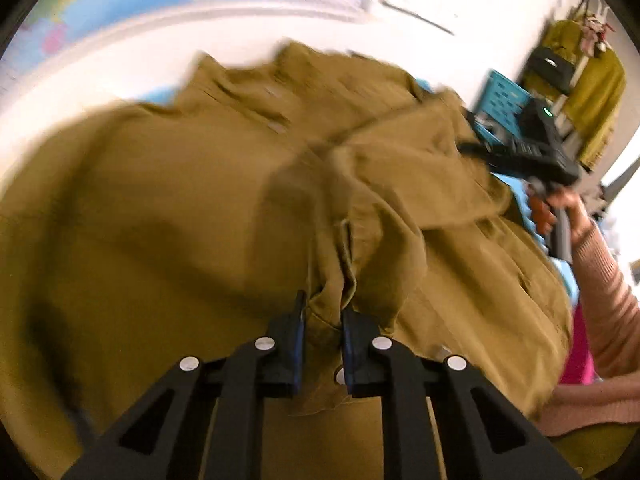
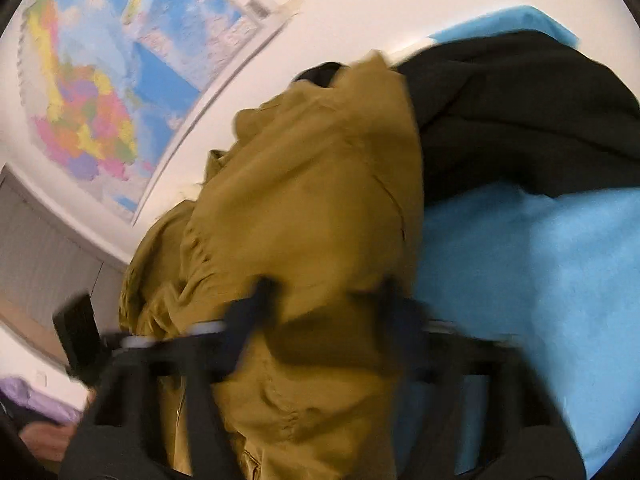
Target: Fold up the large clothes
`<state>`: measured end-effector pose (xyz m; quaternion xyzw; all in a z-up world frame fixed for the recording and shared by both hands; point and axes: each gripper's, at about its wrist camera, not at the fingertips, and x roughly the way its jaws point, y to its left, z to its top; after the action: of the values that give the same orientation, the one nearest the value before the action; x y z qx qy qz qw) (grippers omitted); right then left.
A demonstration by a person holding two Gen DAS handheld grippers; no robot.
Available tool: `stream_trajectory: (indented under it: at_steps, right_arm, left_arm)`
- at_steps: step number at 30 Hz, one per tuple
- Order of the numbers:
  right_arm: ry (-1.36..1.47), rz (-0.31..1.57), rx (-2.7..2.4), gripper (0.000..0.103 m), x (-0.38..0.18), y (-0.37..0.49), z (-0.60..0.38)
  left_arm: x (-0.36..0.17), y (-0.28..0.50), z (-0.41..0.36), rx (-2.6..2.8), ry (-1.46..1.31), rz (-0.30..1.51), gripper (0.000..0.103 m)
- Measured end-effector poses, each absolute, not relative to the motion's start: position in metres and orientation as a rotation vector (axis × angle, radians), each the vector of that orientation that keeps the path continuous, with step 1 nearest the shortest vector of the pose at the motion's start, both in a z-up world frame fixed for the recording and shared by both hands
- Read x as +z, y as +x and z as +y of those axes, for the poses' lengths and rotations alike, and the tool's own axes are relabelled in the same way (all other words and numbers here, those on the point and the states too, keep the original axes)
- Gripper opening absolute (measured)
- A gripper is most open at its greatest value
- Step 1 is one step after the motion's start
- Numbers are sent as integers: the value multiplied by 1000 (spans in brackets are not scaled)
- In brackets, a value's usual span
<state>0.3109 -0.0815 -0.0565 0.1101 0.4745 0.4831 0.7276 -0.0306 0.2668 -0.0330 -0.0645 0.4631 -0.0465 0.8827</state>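
Note:
A large olive-brown garment (image 1: pixel 180 220) lies spread and rumpled across the surface and fills most of the left wrist view. My left gripper (image 1: pixel 322 312) is shut on a bunched fold of it near the bottom middle. In the right wrist view the same garment (image 2: pixel 312 200) hangs in a heap over my right gripper (image 2: pixel 326 300). That gripper's fingers are blurred and stand wide apart, with cloth lying between and over them. From the left wrist view the right gripper (image 1: pixel 480 148) sits at the garment's far right edge, held by a hand (image 1: pixel 568 204) in a pink sleeve.
A light blue cover (image 2: pixel 520 280) lies under the clothes, with a black garment (image 2: pixel 520 112) heaped at its far side. A coloured map (image 2: pixel 88 112) hangs on the white wall. A teal crate (image 1: pixel 504 96) and hanging yellow-green clothes (image 1: pixel 600 92) stand at the right.

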Motion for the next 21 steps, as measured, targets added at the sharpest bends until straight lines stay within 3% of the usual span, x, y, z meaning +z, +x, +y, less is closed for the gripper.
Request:
stream_trajectory:
  at_steps: [5, 8, 9, 10, 11, 14, 16, 21]
  right_arm:
    - [264, 953, 1034, 9, -33, 312, -93]
    - [130, 988, 952, 18, -39, 308, -68]
    - [99, 1011, 921, 25, -45, 308, -64]
    - [82, 1026, 899, 26, -49, 308, -60]
    - [76, 1031, 882, 33, -51, 308, -61]
    - [79, 1013, 856, 42, -48, 306, -69]
    - [58, 945, 831, 42, -34, 298, -78]
    - [-14, 792, 912, 42, 5, 268, -66]
  left_arm:
    - [2, -20, 295, 36, -44, 880, 16]
    - [-11, 3, 288, 162, 98, 907, 26]
    - [-16, 8, 286, 203, 140, 910, 39]
    - [-25, 12, 286, 226, 162, 927, 63]
    - [-31, 13, 288, 200, 138, 949, 69]
    - [-34, 0, 301, 136, 42, 946, 70]
    - [-28, -12, 310, 123, 0, 918, 74]
    - [-25, -19, 319, 139, -58, 907, 74]
